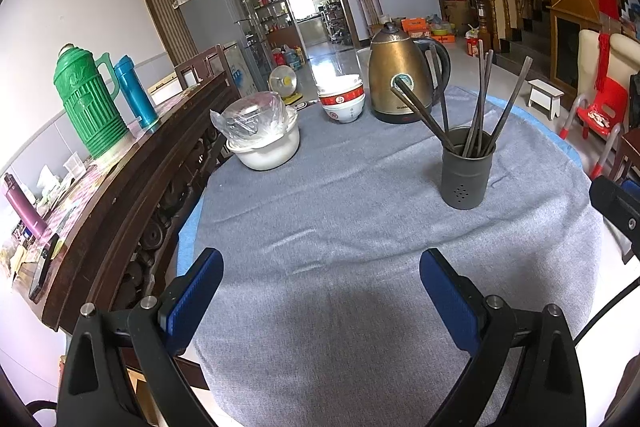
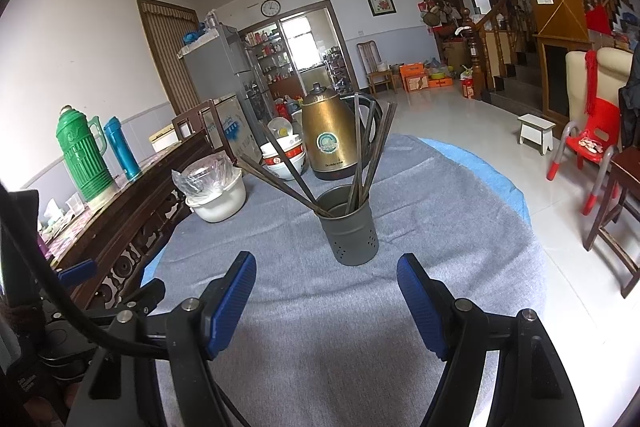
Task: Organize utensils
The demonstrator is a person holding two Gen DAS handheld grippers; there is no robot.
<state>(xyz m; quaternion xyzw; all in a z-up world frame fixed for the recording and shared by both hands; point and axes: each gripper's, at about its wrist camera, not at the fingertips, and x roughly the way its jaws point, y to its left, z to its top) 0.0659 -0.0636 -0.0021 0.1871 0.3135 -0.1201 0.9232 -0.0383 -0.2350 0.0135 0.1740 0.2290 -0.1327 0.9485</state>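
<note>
1. My left wrist camera sits low over the near edge of the grey tablecloth (image 1: pixel 320 227), looking forward between the spread blue fingers of the left gripper (image 1: pixel 320 283) toward the far doorway.
2. From there the utensil holder (image 1: pixel 467 169) lies ahead and to the right, at middle distance.
3. My right wrist camera looks the same way through the right gripper (image 2: pixel 326 291), but the utensil holder (image 2: pixel 351 227) stands nearly centred and nearer.
4. Both views share the holder, its chopsticks (image 1: pixel 478 103), the bronze kettle (image 1: pixel 396 75), the stacked bowls (image 1: pixel 342 101) and the green thermos (image 1: pixel 88 103).
</note>
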